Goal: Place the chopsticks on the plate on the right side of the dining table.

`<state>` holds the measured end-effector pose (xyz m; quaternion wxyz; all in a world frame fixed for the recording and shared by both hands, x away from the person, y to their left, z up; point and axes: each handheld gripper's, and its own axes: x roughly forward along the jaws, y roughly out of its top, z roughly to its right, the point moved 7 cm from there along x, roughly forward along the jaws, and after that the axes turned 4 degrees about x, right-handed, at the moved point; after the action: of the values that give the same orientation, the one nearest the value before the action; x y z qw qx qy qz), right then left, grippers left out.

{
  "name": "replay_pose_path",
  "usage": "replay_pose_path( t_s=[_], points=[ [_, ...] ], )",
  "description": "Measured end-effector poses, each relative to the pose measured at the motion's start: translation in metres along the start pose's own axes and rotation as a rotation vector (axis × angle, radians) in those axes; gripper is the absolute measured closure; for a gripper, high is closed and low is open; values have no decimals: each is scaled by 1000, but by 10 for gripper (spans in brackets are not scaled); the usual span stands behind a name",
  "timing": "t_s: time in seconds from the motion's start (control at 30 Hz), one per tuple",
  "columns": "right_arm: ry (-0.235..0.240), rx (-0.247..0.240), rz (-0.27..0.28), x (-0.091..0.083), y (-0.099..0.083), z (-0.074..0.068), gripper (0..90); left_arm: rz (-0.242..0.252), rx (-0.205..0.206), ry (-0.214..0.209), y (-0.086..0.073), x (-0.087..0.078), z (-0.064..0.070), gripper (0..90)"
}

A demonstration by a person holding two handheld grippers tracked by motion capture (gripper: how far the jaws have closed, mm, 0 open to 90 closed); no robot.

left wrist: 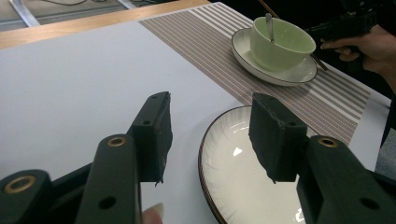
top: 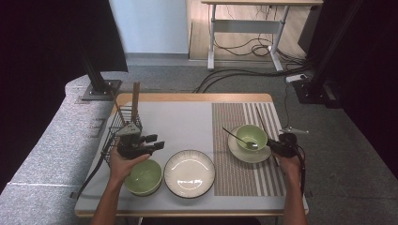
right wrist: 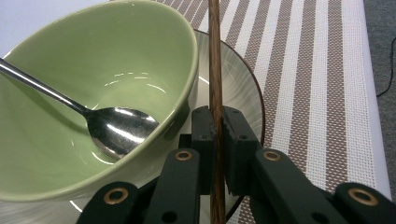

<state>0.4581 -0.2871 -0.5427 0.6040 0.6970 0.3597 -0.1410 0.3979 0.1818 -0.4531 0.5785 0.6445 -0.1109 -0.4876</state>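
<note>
My right gripper (right wrist: 217,126) is shut on a wooden chopstick (right wrist: 215,70) that stands upright between its jaws, right beside a green bowl (right wrist: 93,70). A metal spoon (right wrist: 116,128) lies in that bowl, which rests on a white saucer (right wrist: 238,79) on the striped placemat (top: 244,178). From above, the right gripper (top: 274,146) sits at the saucer's right edge and the chopstick (top: 263,123) slants back from it. My left gripper (top: 156,142) is open and holds nothing. It hovers over the white mat, with the ribbed white plate (left wrist: 233,177) just past its jaws.
A second green bowl (top: 143,177) sits near the front edge, under my left wrist. A wire basket (top: 115,133) with wooden sticks (top: 135,101) stands at the table's left edge. Bare white mat (top: 178,126) lies behind the plate.
</note>
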Motion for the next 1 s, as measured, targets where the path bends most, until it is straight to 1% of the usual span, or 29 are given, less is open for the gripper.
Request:
replay_pose_path(
  t_s=[0.3, 0.4, 0.53, 0.7, 0.77, 0.83, 0.9, 0.97, 1.0],
  points=[
    [-9, 0, -6, 6, -2, 0, 844, -2, -1, -1, 0, 0, 0, 491],
    [-11, -1, -17, 9, -3, 0, 836, -2, -1, -3, 0, 0, 0, 491],
    [-17, 0, -24, 11, -5, 1, 799, -2, 0, -3, 0, 0, 0, 491],
    [-25, -18, -27, 5, -5, 2, 763, -3, -1, -4, 0, 0, 1, 491],
    [-18, -23, -28, 1, -4, 2, 759, -3, -1, -4, 0, 0, 1, 491],
    [-9, -21, -28, -2, -4, 1, 769, -2, -2, -4, 0, 0, 1, 491],
    [-3, -19, -33, -5, -5, 2, 795, 4, -5, -6, 1, 0, 1, 492],
    [12, -14, -33, -6, -6, 2, 839, 6, -6, -7, 1, 0, 2, 492],
    [16, -11, -34, -7, -6, 3, 843, 8, -7, -8, 1, 0, 2, 492]
  ],
)
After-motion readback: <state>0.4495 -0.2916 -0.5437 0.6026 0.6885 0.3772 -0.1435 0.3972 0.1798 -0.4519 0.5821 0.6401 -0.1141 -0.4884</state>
